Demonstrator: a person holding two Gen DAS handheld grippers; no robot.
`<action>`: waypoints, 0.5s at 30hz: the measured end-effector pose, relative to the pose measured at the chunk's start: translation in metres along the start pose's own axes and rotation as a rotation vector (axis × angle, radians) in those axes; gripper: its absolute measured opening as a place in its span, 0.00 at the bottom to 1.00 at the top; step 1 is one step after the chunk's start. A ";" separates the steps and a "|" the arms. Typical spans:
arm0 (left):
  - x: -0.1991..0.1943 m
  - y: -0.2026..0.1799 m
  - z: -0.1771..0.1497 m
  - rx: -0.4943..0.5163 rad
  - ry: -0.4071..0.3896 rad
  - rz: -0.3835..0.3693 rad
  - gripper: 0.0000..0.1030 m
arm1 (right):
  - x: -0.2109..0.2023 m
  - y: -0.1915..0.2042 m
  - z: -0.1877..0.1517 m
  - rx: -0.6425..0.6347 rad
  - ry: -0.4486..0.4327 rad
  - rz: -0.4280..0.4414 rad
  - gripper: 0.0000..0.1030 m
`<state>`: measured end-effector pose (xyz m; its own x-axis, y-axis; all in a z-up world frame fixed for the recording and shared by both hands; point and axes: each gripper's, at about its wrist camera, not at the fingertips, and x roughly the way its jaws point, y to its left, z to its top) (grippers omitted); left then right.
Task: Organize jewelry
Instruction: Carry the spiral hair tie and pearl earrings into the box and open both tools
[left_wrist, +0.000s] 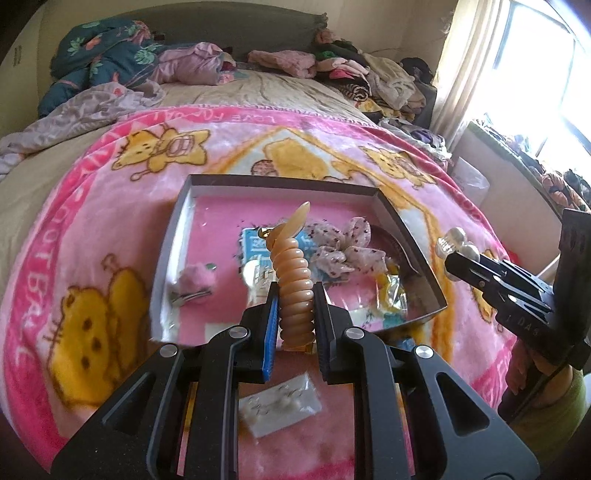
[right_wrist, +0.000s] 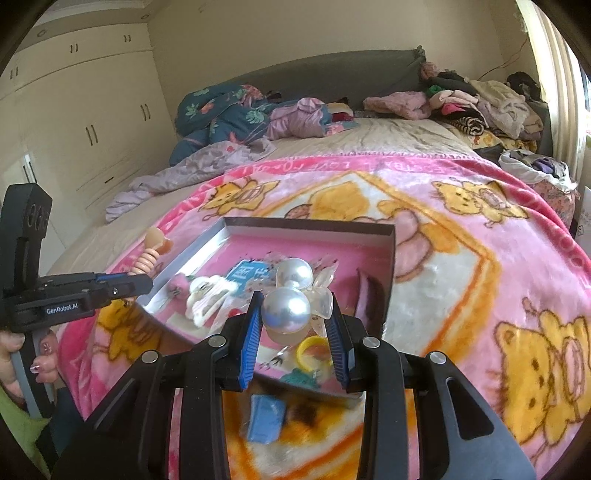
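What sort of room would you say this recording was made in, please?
Almost certainly a bedroom: a bed with a grey headboard, piled clothes and a pink cartoon blanket, beside built-in wardrobes.

one box (left_wrist: 410, 236), two grippers, left (left_wrist: 293, 304) and right (right_wrist: 295, 321), one spiral hair clip (left_wrist: 293, 280), two big pearls (right_wrist: 286, 308), one yellow ring (right_wrist: 312, 349), one pink blanket (left_wrist: 110, 206)
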<state>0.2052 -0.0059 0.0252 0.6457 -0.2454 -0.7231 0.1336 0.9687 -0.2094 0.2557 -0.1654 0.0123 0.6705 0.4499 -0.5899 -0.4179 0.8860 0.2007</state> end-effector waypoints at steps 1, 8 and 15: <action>0.003 -0.003 0.001 0.003 0.002 -0.003 0.11 | 0.000 -0.002 0.001 0.001 -0.002 -0.003 0.31; 0.026 -0.012 0.006 0.010 0.026 -0.016 0.11 | 0.010 -0.016 0.006 0.010 -0.001 -0.023 0.31; 0.047 -0.020 0.010 0.021 0.037 -0.033 0.11 | 0.023 -0.021 0.002 0.001 0.023 -0.050 0.31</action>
<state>0.2402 -0.0362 0.0015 0.6128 -0.2783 -0.7396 0.1704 0.9605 -0.2202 0.2812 -0.1732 -0.0039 0.6762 0.4023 -0.6172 -0.3834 0.9075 0.1715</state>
